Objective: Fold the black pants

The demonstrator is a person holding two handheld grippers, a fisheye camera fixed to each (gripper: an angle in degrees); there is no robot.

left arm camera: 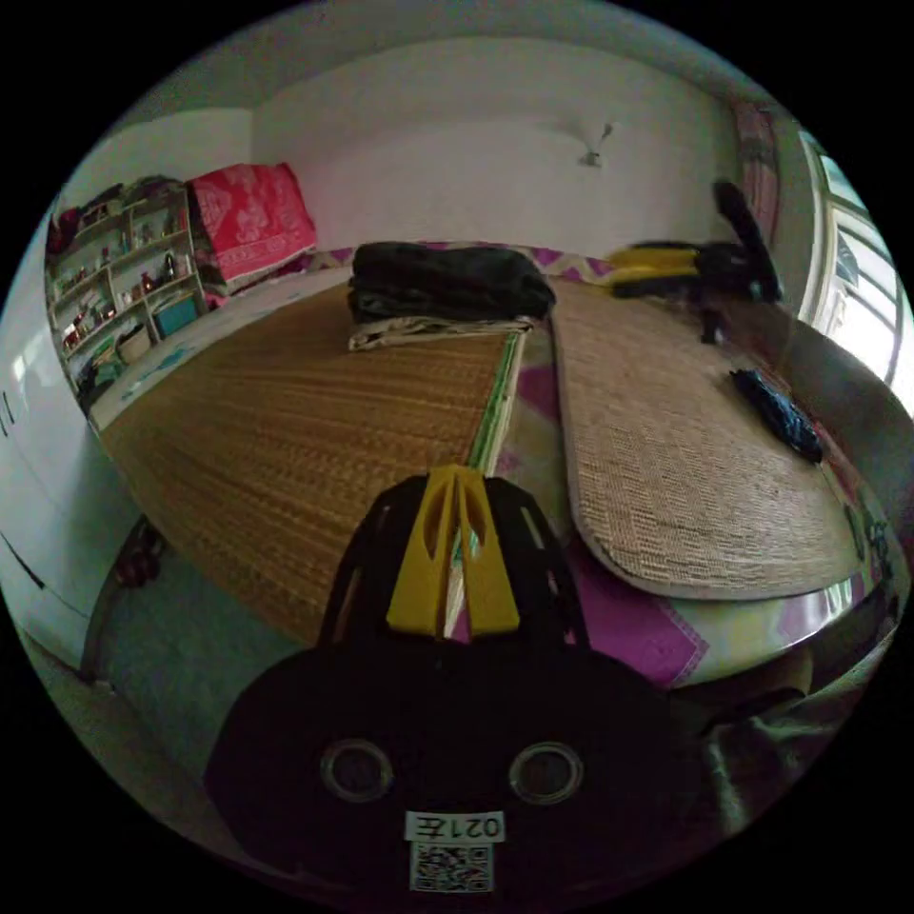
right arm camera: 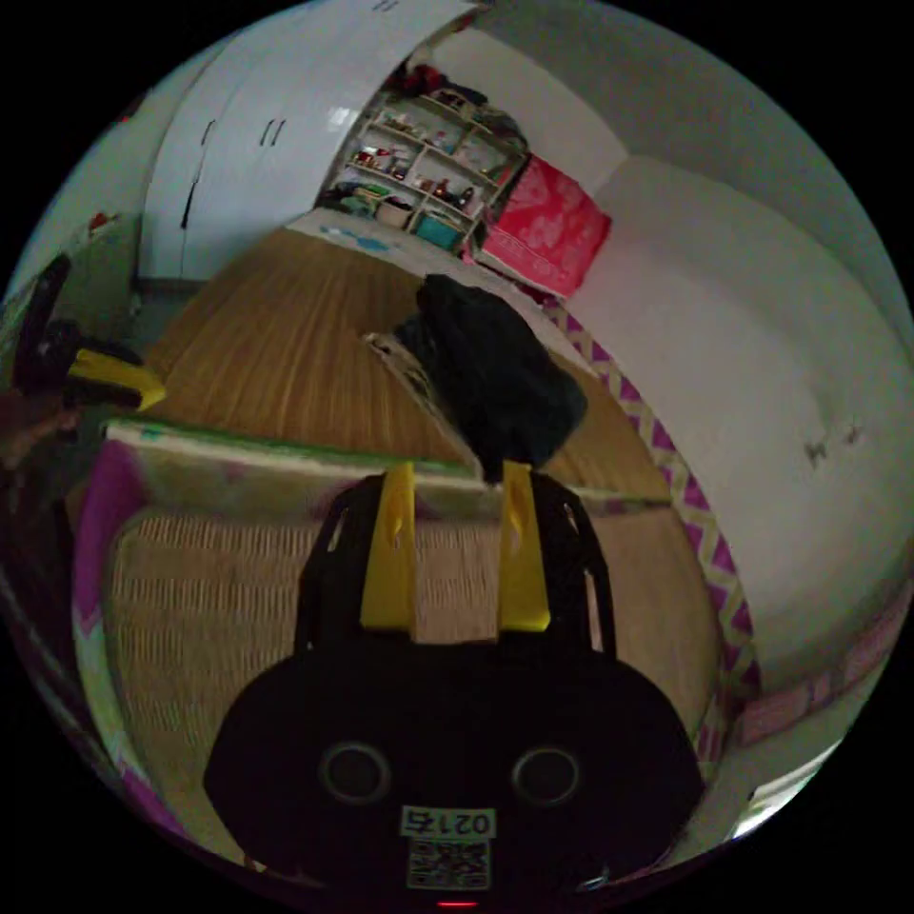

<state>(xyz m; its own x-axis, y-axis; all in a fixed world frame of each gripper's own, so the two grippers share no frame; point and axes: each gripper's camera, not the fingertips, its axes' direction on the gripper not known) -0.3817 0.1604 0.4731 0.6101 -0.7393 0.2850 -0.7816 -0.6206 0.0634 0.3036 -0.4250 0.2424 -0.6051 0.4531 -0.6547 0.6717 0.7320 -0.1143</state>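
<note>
On woven mat, 12 o'clock in left gripper view: black pants, folded, stacked. Left gripper jaws together, gripping nothing. Right gripper jaws apart, pants beyond, untouched.

white walls | shelf unit | bright window | woven-mat bed

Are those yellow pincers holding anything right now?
No. The left gripper is shut on nothing, the right gripper is open; the black pants lie folded on the bed.
</note>
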